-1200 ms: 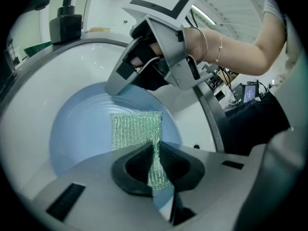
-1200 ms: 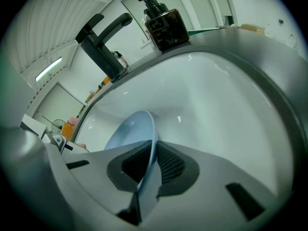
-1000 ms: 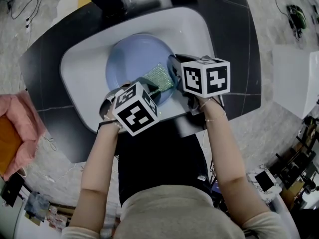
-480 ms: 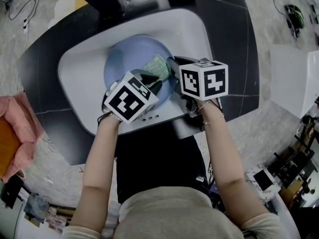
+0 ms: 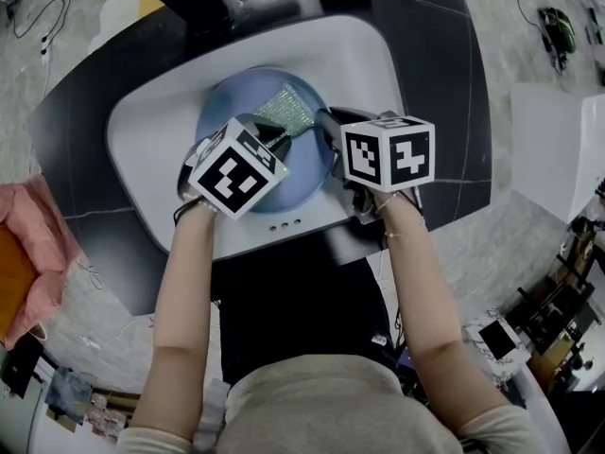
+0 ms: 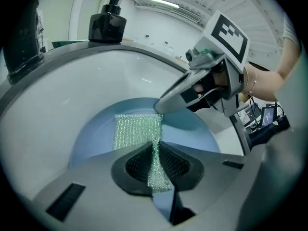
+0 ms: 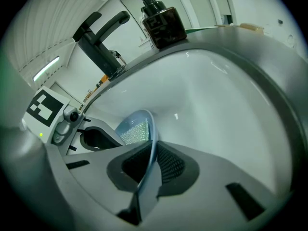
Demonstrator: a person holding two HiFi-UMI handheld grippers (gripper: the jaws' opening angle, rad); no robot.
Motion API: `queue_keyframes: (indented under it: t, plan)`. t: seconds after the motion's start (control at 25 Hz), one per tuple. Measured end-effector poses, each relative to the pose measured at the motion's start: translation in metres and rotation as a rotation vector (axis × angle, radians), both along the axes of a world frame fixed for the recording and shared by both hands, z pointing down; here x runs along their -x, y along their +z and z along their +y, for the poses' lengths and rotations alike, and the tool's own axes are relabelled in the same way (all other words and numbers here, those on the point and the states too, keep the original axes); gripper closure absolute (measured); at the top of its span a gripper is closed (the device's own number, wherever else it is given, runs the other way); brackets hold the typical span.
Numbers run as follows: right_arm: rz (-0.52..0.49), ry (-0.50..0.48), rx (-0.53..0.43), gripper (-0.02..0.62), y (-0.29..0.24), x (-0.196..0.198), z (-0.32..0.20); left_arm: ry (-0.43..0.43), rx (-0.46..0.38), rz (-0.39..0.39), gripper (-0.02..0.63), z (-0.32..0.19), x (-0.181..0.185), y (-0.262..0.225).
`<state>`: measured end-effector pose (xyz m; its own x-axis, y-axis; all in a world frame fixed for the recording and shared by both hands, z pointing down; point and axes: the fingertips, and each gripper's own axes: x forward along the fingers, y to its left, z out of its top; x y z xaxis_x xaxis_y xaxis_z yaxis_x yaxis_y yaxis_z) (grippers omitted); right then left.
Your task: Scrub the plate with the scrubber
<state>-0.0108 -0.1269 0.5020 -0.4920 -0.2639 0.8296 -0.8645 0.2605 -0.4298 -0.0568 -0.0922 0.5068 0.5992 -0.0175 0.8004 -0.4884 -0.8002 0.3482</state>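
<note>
A pale blue plate (image 5: 227,107) lies tilted in the white sink (image 5: 142,121). My right gripper (image 5: 328,130) is shut on the plate's right rim (image 7: 150,129), which runs edge-on between its jaws. My left gripper (image 5: 274,135) is shut on a green glittery mesh scrubber (image 5: 284,107). The scrubber (image 6: 137,131) hangs out past the left jaws and lies flat on the plate's face (image 6: 192,134), near its far right part. In the left gripper view the right gripper (image 6: 161,107) sits just above the scrubber's top corner.
A dark faucet (image 7: 98,44) and a black soap pump bottle (image 7: 161,20) stand at the sink's far rim. A dark countertop (image 5: 454,93) surrounds the sink. Pink cloth (image 5: 33,244) lies on the floor at the left.
My left gripper has slid the scrubber up and to the left across the plate, away from the near rim. The right gripper and plate have held still.
</note>
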Motion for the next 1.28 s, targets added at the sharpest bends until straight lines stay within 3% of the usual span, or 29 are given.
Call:
queue_keyframes:
  t: [0.28,0.56,0.88,1.28]
  plan:
    - [0.009,-0.005,0.008,0.555,0.003,-0.002,0.001,-0.108,-0.019,-0.019,0.552,-0.023,0.011,0.008]
    - [0.005,-0.002,0.019,0.555,0.007,-0.003,0.002,-0.149,-0.017,-0.107,0.552,-0.024,0.034,0.020]
    - [-0.006,-0.008,0.017,0.555,0.005,-0.003,0.000,-0.153,0.010,-0.188,0.552,-0.016,0.058,0.027]
    - [-0.015,-0.002,0.015,0.556,0.003,-0.002,-0.002,-0.093,0.048,-0.234,0.552,0.018,0.066,0.025]
